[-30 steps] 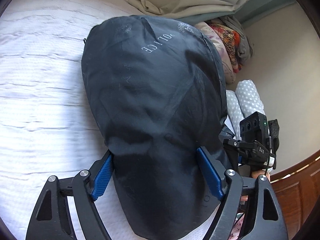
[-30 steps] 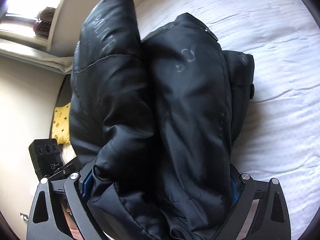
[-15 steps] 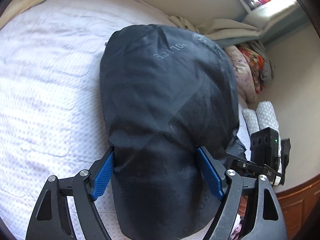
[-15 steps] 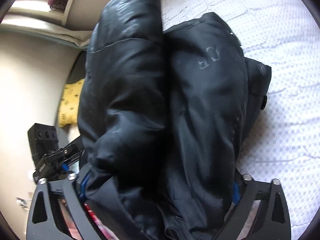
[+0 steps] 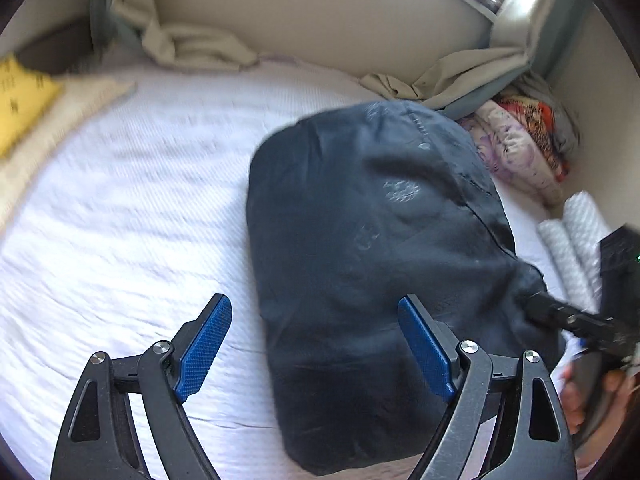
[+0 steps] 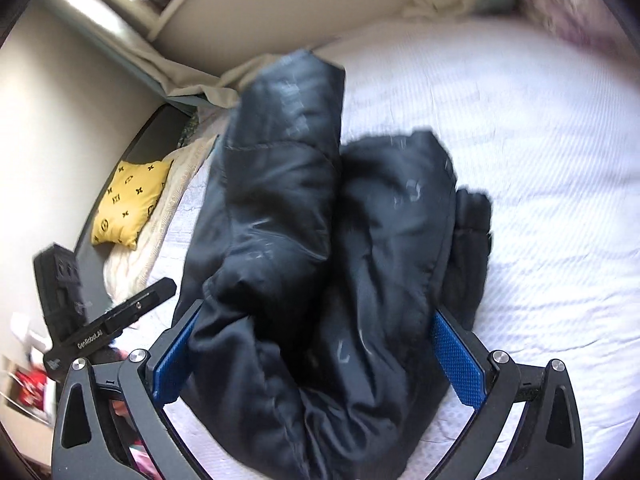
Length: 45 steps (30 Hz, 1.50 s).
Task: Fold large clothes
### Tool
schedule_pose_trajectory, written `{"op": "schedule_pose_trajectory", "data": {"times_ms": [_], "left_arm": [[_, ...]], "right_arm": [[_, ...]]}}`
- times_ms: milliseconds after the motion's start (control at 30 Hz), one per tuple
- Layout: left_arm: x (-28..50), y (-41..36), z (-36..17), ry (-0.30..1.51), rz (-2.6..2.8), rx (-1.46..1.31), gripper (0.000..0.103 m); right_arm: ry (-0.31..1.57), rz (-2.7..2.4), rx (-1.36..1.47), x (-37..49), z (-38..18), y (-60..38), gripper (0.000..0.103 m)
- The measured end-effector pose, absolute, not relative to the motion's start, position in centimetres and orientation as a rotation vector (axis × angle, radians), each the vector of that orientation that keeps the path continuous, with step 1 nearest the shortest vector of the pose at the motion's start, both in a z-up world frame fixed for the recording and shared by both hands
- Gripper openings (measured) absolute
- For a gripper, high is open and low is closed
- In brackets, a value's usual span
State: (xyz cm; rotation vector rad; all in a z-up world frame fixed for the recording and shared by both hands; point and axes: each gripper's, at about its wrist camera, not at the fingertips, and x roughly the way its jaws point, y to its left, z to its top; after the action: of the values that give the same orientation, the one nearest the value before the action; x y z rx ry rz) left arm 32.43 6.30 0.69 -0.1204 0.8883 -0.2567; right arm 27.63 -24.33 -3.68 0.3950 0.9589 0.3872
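Note:
A black padded jacket (image 5: 372, 248) lies folded into a thick bundle on the white bed (image 5: 132, 220). My left gripper (image 5: 316, 344) hovers at its near end, open. The left pad has bare sheet beside it and the right pad overlaps the jacket's edge. In the right wrist view the jacket (image 6: 304, 240) shows two rolled halves side by side. My right gripper (image 6: 316, 360) stands open at its widest, with the bundle's end lying between the pads and no squeeze showing. Each gripper appears at the edge of the other's view.
A yellow cushion (image 6: 128, 200) and a cream pillow lie at one end of the bed. Crumpled beige cloth (image 5: 200, 48) lines the wall. A floral bedding pile (image 5: 520, 140) and dotted rolled cloths (image 5: 576, 240) sit at the other end. A hand (image 5: 572, 400) holds the right gripper.
Both grippers have pulled back and risen from the jacket. The left jaws, which hugged the bundle, now stand off it on the left side. The right jaws have widened.

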Motion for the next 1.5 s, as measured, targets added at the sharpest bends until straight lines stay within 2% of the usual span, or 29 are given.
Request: {"op": "schedule_pose_trajectory", "data": {"times_ms": [333,367,433,467,633,967,1500], "left_arm": [[26.8,3.9,5.5,0.707,-0.151,0.101,0.09],[25.5,3.3,5.9,0.673,-0.128,0.141,0.091],[23.5,2.1,6.7,0.616,-0.09,0.195,0.103],[22.4,1.8,6.9,0.588,-0.078,0.21,0.103],[17.1,0.3,7.2,0.524,-0.074,0.229,0.103],[10.4,0.0,3.5,0.587,-0.082,0.147,0.103],[7.2,-0.1,1.0,0.59,-0.015,0.143,0.103]], "right_arm": [[0.753,0.31,0.24,22.6,4.1,-23.0,0.103],[0.734,0.306,0.223,21.9,4.8,-22.7,0.103],[0.701,0.298,0.179,20.3,5.6,-21.5,0.103],[0.689,0.292,0.155,19.4,5.6,-20.9,0.103],[0.694,0.248,0.032,15.0,4.4,-17.7,0.103],[0.642,0.025,-0.099,7.3,1.4,-14.9,0.103],[0.715,0.015,0.049,3.6,-2.0,-16.3,0.103]]}}
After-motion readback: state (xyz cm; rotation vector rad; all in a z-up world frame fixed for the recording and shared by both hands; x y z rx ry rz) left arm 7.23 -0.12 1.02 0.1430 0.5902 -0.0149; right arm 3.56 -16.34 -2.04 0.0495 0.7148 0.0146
